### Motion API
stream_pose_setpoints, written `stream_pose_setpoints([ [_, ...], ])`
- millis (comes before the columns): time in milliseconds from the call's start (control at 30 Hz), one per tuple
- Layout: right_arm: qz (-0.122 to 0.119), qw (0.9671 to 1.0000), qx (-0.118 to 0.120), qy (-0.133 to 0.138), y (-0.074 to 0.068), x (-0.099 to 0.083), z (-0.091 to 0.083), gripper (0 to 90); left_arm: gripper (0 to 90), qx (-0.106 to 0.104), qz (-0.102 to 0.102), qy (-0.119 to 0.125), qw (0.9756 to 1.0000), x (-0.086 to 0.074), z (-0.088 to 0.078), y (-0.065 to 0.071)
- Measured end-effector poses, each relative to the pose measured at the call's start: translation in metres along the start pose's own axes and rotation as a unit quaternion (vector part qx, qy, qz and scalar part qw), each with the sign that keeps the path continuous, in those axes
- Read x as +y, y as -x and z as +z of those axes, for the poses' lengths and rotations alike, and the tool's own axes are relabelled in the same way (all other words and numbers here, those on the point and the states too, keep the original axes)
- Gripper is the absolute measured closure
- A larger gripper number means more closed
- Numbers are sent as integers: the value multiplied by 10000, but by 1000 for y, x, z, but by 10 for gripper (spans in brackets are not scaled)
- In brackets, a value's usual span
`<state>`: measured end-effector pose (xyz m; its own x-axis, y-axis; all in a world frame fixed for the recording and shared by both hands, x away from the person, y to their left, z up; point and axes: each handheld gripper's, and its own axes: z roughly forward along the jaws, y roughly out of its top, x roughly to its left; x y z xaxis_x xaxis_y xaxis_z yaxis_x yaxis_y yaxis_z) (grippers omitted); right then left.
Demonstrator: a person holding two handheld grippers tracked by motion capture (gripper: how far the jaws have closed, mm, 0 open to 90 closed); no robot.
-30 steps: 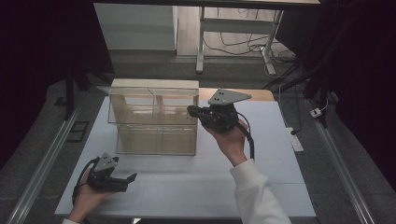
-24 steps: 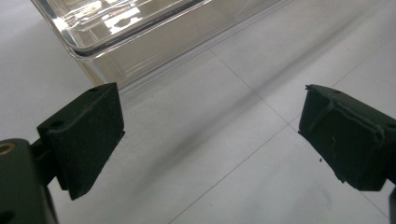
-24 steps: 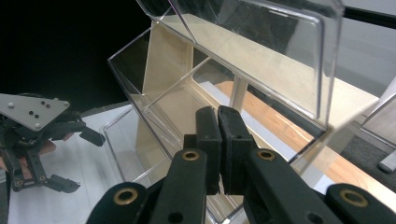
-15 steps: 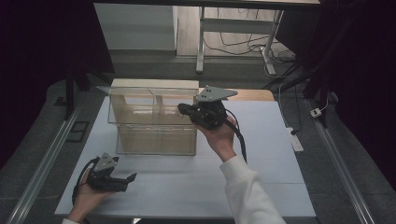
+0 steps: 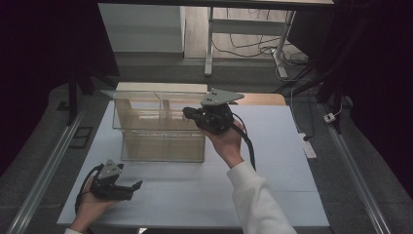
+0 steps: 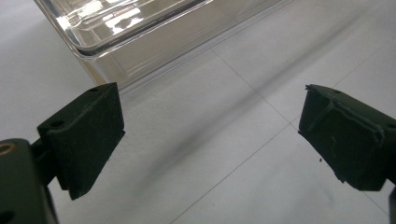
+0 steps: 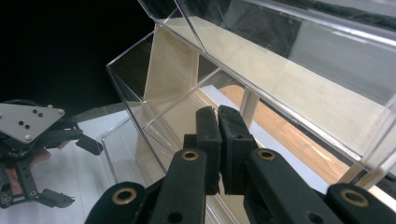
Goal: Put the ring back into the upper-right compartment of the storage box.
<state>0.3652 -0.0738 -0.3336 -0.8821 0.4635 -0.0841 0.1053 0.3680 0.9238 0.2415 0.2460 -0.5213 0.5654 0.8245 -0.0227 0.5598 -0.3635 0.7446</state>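
Clear plastic box [image 5: 160, 127] stands on the white worktop [image 5: 272, 165], toward its far left, with a pale wooden frame seen through its walls; the right tool [image 5: 191, 113] is raised at the box's upper right edge, its black tips against the rim, held by a hand [image 5: 226, 141] in a white sleeve [image 5: 255, 195]; in the right gripper view the right tool's jaws stand pressed together, with only a thin seam between the pads, and whether a wall of the box lies in that seam cannot be told; just beyond the tips run thin transparent walls and a cream wooden upright.

Nearer the person, the left tool [image 5: 130, 187] rests low over the worktop at its near left corner, well apart from the box's front wall and pointing to the right; its jaws are spread wide and hold nothing; in the left gripper view the two matte black pads [image 6: 86, 135] frame bare white worktop crossed by faint seam lines, and the box's glossy rounded bottom corner [image 6: 116, 42] lies beyond them.

A grey three-cornered plate [image 5: 221, 96] tops the right tool; a black cable [image 5: 248, 146] trails along the forearm.
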Motion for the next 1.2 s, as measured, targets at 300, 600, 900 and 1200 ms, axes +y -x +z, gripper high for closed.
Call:
stream_pose_setpoints([
  [300,-72,9999,17,-70,-2,-1,0,715,67,8,2,0,10000,0,0,0],
  [600,-28,9999,-37,-100,-1,-5,-6,596,67,6,3,-7,10000,0,0,0],
  [900,-50,9999,-101,-34,-1,-10,-16,530,67,21,1,-6,10000,0,0,0],
  [1200,-100,9999,-105,10,-3,-17,-29,507,67,72,-32,-10,10000,0,0,0],
])
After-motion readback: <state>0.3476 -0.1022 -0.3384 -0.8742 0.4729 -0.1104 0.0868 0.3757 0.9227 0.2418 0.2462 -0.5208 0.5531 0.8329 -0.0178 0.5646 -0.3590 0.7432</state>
